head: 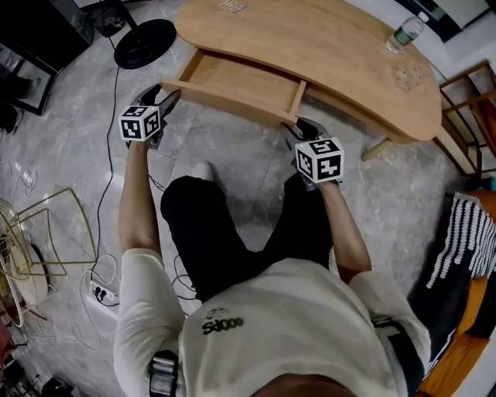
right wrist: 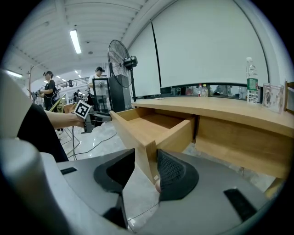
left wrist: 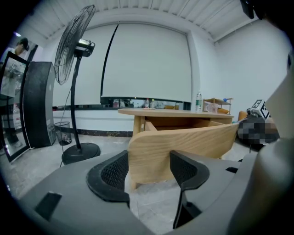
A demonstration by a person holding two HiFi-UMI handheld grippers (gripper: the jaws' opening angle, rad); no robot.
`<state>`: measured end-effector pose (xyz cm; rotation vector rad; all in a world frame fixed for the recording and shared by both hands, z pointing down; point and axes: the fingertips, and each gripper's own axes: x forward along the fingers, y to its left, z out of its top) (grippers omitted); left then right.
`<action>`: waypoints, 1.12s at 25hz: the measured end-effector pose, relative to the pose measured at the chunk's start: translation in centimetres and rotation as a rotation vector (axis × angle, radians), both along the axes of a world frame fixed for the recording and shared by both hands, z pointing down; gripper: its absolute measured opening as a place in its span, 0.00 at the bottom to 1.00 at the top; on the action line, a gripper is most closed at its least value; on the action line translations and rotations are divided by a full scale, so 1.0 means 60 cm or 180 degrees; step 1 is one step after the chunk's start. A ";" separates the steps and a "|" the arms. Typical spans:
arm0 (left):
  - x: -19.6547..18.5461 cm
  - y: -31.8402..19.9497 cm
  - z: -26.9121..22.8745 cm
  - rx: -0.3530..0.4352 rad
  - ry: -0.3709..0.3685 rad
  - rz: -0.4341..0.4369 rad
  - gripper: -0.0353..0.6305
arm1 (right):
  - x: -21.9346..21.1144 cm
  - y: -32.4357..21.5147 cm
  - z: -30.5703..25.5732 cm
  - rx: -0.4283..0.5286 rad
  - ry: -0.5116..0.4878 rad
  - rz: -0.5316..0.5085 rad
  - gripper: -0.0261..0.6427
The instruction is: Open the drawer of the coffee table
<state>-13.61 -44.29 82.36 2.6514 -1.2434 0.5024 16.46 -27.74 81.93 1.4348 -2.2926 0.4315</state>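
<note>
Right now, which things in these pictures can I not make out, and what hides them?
- Head view: jaws of the right gripper, hidden behind its marker cube.
- Head view: rear part of the drawer, covered by the top of the coffee table.
- Head view: small item at the table's far edge, cut off by the picture's top edge.
- Left gripper view: label of the bottle, too small to read.

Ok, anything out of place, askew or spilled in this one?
Nothing stands out. The drawer is pulled out, looks square and empty, the bottle stands upright on the coffee table, and nothing looks spilled or damaged.
</note>
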 end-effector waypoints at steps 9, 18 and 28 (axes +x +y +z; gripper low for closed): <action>-0.016 0.024 0.007 0.0020 0.0036 -0.0024 0.48 | -0.015 0.023 0.004 0.0002 -0.0046 0.0002 0.25; -0.030 0.044 0.036 0.0021 0.0045 -0.0053 0.48 | -0.030 0.044 0.032 -0.0100 -0.0083 -0.0005 0.25; -0.034 0.045 0.048 0.0073 0.0121 -0.0136 0.48 | -0.030 0.043 0.044 -0.0069 -0.0113 -0.0071 0.25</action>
